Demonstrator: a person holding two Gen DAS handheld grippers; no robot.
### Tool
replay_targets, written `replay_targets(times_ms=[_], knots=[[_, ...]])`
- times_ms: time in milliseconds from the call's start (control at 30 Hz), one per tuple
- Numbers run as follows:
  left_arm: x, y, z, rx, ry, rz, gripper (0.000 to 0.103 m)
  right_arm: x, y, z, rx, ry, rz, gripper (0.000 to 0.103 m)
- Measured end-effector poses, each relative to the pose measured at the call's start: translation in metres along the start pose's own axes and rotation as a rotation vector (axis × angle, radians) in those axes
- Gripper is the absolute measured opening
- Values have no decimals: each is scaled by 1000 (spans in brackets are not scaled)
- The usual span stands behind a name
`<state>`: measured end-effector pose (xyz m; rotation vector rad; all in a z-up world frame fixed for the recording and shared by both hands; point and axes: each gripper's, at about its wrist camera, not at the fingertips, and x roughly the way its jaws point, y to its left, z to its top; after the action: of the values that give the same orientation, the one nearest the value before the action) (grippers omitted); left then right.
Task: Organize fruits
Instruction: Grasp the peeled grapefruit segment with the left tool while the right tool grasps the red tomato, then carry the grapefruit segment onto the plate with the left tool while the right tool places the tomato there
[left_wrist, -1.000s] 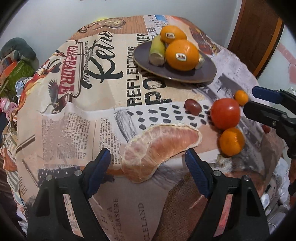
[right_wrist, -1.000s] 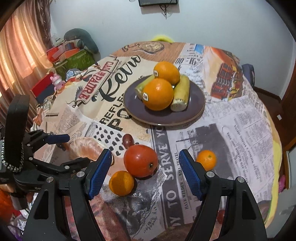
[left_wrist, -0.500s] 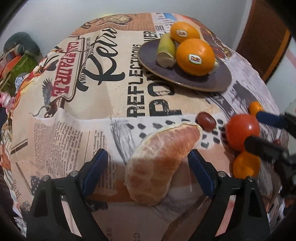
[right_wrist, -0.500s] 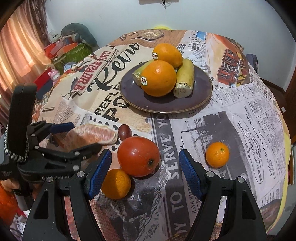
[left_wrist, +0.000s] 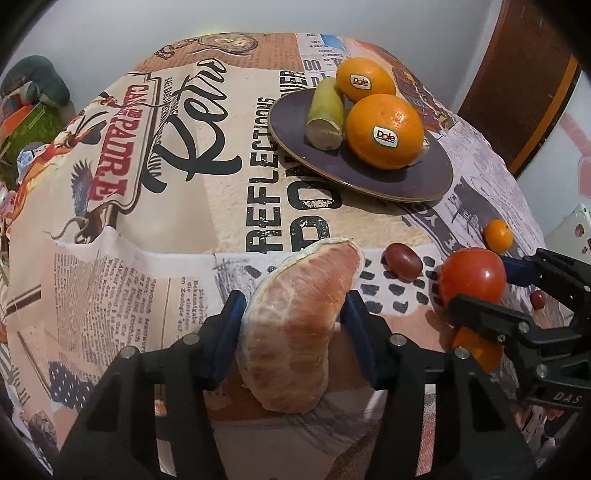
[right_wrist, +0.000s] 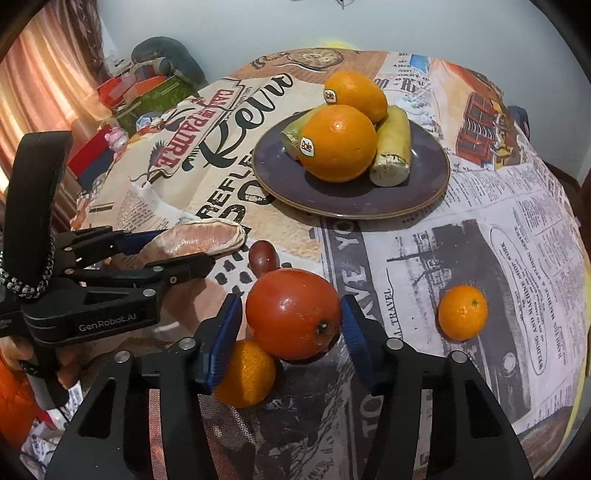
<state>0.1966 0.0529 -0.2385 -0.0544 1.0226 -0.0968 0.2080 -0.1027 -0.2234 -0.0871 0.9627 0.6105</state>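
Left tongs (left_wrist: 293, 319) had just closed onto grapefruit segment (left_wrist: 299, 325); right tongs (right_wrist: 291, 321), also just closed, clamped tomato (right_wrist: 293, 314). Right view alone showed "GenRobot.AI"; oranges (left_wrist: 384, 131), twelve o'clock, read "Dole".

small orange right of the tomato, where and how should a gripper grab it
Take the small orange across its widest middle, coming down from above with one pad on each side. It is round, so any pair of opposite sides works, and it sits alone on the tablecloth, apart from the tomato and the plate, leaving room for both fingers.
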Motion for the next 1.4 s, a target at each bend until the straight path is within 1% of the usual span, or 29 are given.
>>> replay_targets(times_ms=[67,133,333,567,767,1000,1167,1400], knots=[[-2,4,0,-22,1,-15,50,0,0,0,-5,-3,-1,47],[-4,7,0,-35,-1,-23,45,-1,-1,0,1,-6,4,46],[-13,8,0,-36,-21,-21,45,-5,-2,1,6,-25,-5,46],[-32,4,7,-34,-78,-23,45,-19,-8,9,20,-74,-23,46],[-50,-2,22,-29,-143,-30,45,-32,-14,20,14,-124,-54,46],[-58,-10,42,-29,-184,-62,45,-42,-26,37,16,-172,-85,46],[-55,-15,57,-21,-204,-62,45,-47,-38,47,29,-200,-104,46],[-43,-15,78,-25,-213,-60,45,-46,-55,65,44,-226,-141,46]])
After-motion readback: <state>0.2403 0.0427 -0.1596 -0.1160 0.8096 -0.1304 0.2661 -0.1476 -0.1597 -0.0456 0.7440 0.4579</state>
